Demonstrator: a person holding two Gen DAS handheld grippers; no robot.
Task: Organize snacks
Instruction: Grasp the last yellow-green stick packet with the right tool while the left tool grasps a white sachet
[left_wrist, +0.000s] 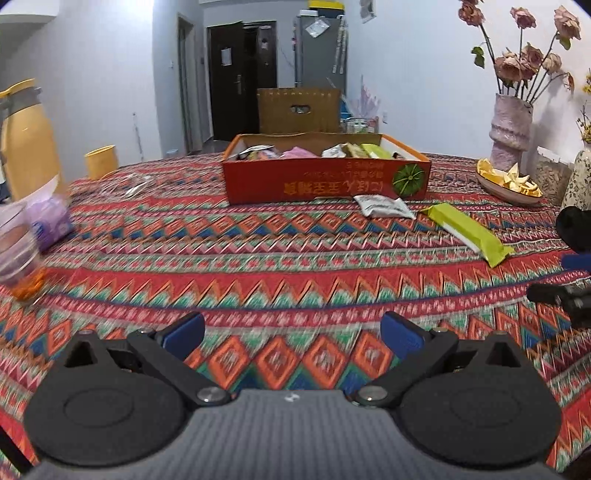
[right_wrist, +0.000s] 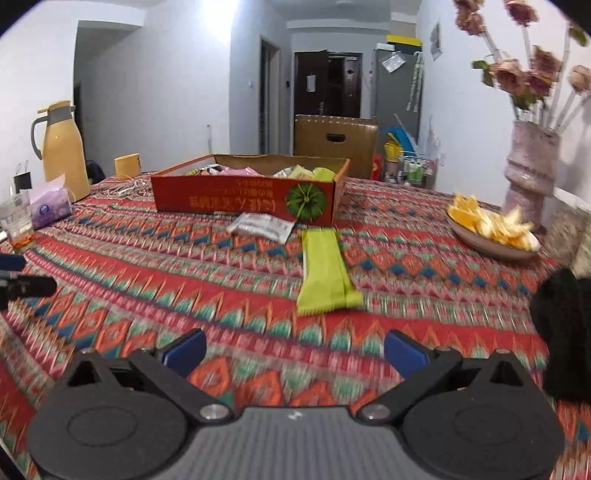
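Both our left gripper (left_wrist: 293, 338) and right gripper (right_wrist: 295, 349) gape wide and empty; we judge the green snack packet (right_wrist: 327, 271) light and crinkly, best pinched mid-length.

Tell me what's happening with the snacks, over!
Left gripper open, empty. Right gripper open, empty. Green snack pack and white packet lie outside the orange box. Nothing in the way.
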